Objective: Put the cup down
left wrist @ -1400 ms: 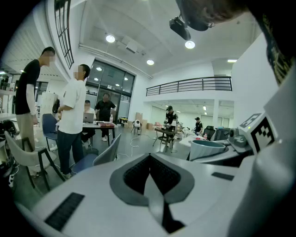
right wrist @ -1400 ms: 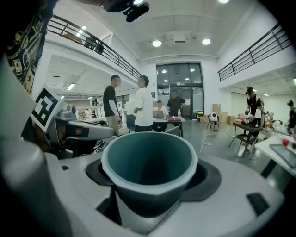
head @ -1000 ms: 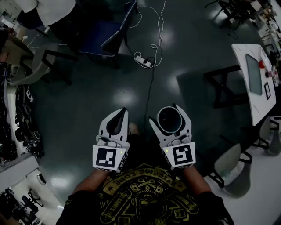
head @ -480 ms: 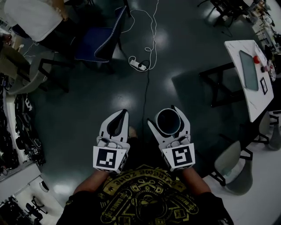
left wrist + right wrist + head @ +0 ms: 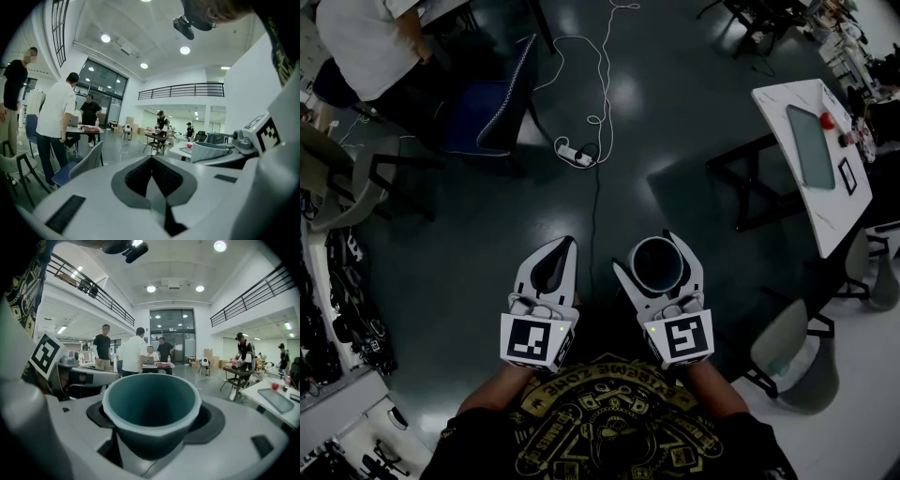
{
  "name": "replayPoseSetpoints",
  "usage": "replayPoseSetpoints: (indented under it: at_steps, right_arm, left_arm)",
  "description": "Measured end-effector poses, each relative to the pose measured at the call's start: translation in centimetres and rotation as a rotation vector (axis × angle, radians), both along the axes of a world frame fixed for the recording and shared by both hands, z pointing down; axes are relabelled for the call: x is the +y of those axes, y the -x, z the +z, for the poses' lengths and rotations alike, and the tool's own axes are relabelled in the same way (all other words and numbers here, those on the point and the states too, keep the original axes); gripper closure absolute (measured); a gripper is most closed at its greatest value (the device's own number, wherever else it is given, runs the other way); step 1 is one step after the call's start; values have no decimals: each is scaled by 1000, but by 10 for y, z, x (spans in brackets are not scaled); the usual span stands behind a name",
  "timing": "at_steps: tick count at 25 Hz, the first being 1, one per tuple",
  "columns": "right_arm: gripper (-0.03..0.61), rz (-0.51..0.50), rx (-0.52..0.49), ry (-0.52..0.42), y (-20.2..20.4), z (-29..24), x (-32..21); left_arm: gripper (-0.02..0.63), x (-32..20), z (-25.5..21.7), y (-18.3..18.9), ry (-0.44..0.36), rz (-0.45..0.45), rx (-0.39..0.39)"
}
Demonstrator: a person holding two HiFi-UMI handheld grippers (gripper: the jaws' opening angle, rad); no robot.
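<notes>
Dark glossy floor (image 5: 469,253) fills the head view, and over the last second the white table (image 5: 834,216) has slid closer to the grippers, so the person seems to be carrying toward it. The right gripper (image 5: 650,253) is still well short of that table, its jaws spread wide and clamped round the teal cup (image 5: 657,265) (upright, empty). The left gripper (image 5: 563,246), farther from the table, is closed on nothing. The set-down has not yet begun.

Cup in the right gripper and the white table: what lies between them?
In the head view, only dark floor and the table's black legs separate the cup from the white table.
</notes>
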State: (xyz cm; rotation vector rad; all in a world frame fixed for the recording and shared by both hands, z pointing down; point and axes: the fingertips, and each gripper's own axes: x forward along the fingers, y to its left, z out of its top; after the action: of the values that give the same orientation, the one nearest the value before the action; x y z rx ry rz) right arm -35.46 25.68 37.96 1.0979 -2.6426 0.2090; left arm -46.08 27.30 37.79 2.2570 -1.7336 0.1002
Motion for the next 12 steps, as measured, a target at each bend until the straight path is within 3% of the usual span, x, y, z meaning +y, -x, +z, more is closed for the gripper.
replayPoseSetpoints:
  at_steps: [12]
  right_arm:
    - [193, 73, -10, -15, -67, -8, -48]
  left_arm:
    - [604, -56, -12, -66, -18, 74, -13]
